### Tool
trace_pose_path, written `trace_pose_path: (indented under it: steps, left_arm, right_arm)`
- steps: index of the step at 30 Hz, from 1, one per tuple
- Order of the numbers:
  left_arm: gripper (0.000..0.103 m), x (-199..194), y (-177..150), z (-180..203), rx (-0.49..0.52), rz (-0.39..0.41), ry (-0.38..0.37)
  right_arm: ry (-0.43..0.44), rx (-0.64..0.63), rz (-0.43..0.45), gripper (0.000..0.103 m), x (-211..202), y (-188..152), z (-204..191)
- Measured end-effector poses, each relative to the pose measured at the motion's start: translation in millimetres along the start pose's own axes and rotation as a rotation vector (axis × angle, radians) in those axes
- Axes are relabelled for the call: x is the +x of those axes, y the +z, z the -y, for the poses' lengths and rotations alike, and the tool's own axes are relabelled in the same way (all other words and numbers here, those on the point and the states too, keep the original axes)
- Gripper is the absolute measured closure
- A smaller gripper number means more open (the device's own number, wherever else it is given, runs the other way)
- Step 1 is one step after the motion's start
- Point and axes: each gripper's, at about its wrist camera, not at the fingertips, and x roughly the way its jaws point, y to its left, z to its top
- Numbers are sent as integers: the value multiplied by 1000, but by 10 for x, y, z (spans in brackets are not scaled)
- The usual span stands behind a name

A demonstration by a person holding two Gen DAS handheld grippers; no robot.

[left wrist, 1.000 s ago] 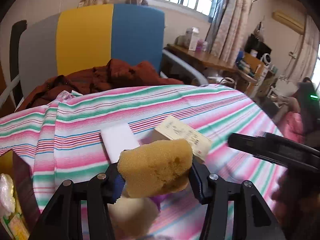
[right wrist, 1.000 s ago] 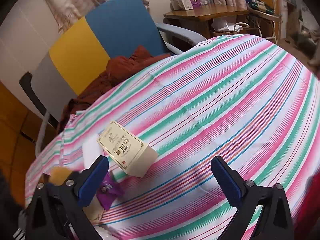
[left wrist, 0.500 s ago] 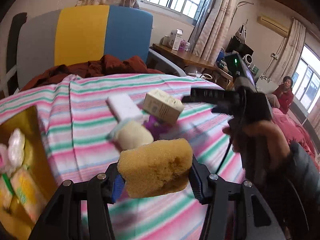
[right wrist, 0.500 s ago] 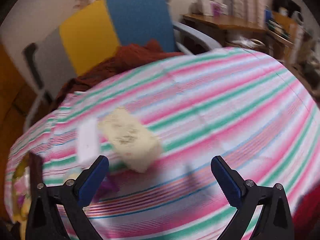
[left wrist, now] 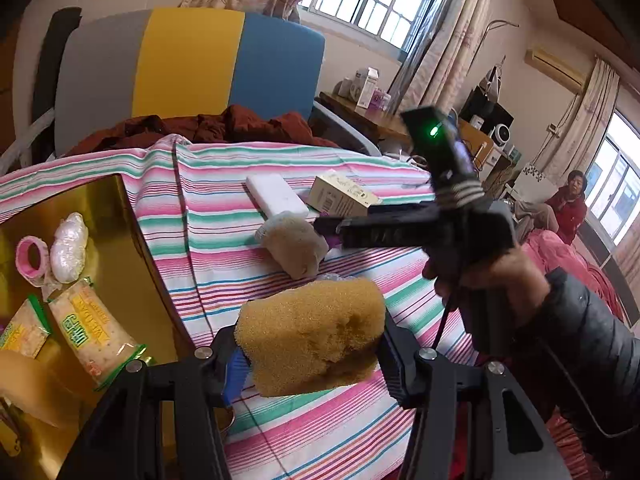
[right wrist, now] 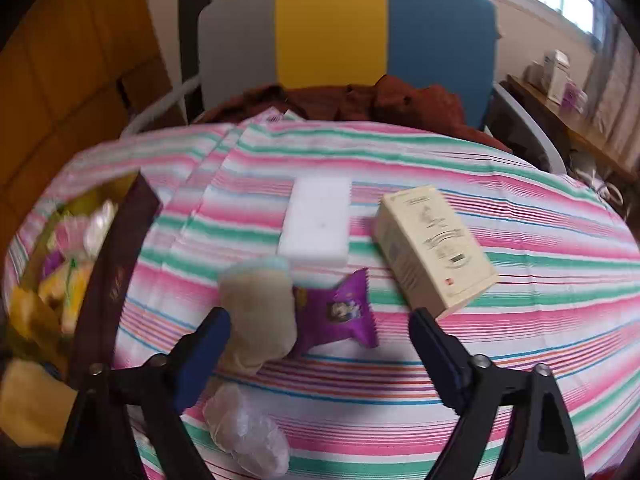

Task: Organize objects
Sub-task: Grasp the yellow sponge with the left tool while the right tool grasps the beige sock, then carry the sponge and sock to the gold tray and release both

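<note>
A golden-yellow sponge (left wrist: 310, 336) contrasts with the cloth (right wrist: 520, 280) striped pink, green, white and blue. A purple packet (right wrist: 344, 312), white block (right wrist: 316, 220) and cream box (right wrist: 434, 248) lie there. The chair (right wrist: 340, 28) is grey, yellow and blue.

The left gripper (left wrist: 310, 354) is clamped on a sponge (left wrist: 310, 334), both fingers pressing its sides, and it is raised above the table. The right gripper (right wrist: 320, 338) has its jaws spread wide with nothing between them, pointing forward and slightly down. In the left wrist view a hand (left wrist: 492, 276) in a dark sleeve (left wrist: 584, 344) grips the right gripper's handle.
</note>
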Motion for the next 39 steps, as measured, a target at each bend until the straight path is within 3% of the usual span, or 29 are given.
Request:
trace_pose_path:
  steps: [4,14,18,21,22,25,32,39]
  left_arm:
    - [48,-91,-7,-38,-4,15,7]
    - [48,-351,-15,-242,-50,58,36]
    - [48,-471,-40,-369,-74,72,51]
    - [48,-580,-72,-488,-100,89,71]
    - [48,-614,-84,-531,-110,93,78]
    - [48,-724,-134,-685,-145,106,110]
    - [48,-973,-259,-1029,-221,140,178]
    - [48,-1130,-381,-1280,-268,159,228]
  right_arm:
    - [41,9,16,29,-69,-1,-5]
    - [60,-69,-43,29,69,-27,-361]
    - [30,-90,-86,30,229,22,-440]
    - [-37,-130,-125,36,409,56,-592]
    - [-41,-141,-128,45,451,68,-642]
    - [-67,-153,-130,47,522,121,-752]
    - [57,-52,-109,48,440,203,-877]
    - [181,46,-20,48,74,237,-997]
